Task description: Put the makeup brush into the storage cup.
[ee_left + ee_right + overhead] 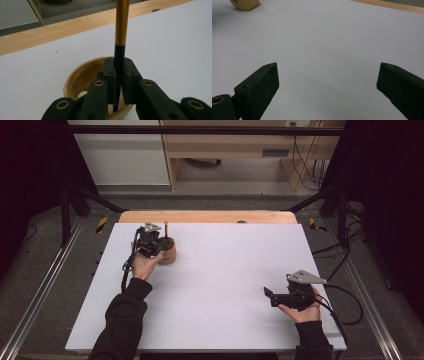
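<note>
Left gripper (119, 82): jaws pressed together on the black lower section of a thin stick (121, 37). Pads clamp it from both sides. The stick's long axis stands close to upright. Its lower end goes down between the jaws toward the inside of a wooden cup (75, 80); the gold upper section rises above the jaws and runs off the top edge of the left gripper view. Whether the lower tip touches the cup's floor: cannot tell, the jaws hide it.

High view: left gripper (161, 246) sits at the cup (169, 255), on the far left part of the white table sheet (225, 270). The stick (166, 228) points straight up above the cup, dark tip uppermost.

Beyond the sheet's far edge, a strip of bare wooden tabletop (210, 216).

Right gripper (268, 295): jaws spread wide, nothing between them, held over bare sheet at the near right, well apart from the cup. Right gripper view shows the cup (245, 4) at its top left corner.
</note>
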The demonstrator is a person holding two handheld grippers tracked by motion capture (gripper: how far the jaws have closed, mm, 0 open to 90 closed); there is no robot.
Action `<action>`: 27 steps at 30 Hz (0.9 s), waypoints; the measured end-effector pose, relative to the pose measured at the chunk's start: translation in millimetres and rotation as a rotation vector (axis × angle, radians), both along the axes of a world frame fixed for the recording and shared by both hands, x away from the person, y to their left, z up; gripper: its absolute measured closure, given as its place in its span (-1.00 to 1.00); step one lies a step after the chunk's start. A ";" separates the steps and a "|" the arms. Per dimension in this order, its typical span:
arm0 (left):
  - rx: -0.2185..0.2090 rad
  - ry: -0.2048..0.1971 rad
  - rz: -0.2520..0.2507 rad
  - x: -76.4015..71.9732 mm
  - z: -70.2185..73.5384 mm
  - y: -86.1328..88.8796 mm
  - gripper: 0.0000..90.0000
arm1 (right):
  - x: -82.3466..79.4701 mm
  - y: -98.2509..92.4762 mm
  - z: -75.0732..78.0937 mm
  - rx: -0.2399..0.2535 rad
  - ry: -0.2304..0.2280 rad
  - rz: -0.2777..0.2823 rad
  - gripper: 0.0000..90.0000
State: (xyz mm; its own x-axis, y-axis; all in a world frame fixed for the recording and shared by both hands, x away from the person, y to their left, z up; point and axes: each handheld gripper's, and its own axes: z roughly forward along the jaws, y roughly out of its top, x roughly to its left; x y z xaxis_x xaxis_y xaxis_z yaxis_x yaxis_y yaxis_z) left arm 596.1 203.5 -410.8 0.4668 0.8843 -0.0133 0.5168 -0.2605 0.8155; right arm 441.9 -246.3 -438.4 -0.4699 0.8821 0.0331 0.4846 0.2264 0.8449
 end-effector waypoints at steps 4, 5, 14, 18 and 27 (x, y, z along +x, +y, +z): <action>0.008 0.003 -0.006 -0.5 -0.7 0.2 0.83 | -0.2 -0.3 0.3 0.002 -0.003 0.000 -0.91; 0.009 0.004 -0.006 -0.8 -0.7 0.4 0.82 | -0.2 -0.3 0.4 0.004 -0.003 0.000 -0.91; 0.001 0.001 -0.006 -4.6 1.5 1.6 0.69 | -0.9 -1.5 1.9 0.007 -0.009 0.000 -0.91; -0.011 -0.007 -0.007 -9.3 4.7 2.7 0.59 | -1.2 -1.5 2.5 0.009 -0.013 0.000 -0.91; -0.039 -0.026 -0.028 -29.7 10.7 5.1 0.32 | -2.5 -2.7 5.7 0.025 -0.021 -0.005 -0.93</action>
State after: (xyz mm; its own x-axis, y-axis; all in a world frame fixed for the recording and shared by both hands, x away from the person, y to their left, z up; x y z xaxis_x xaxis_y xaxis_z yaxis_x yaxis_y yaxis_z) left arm 566.5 208.6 -400.1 0.4918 0.8700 -0.0349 0.4883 -0.2424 0.8384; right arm 439.4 -249.0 -432.8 -0.4668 0.8832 0.0456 0.4675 0.2026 0.8605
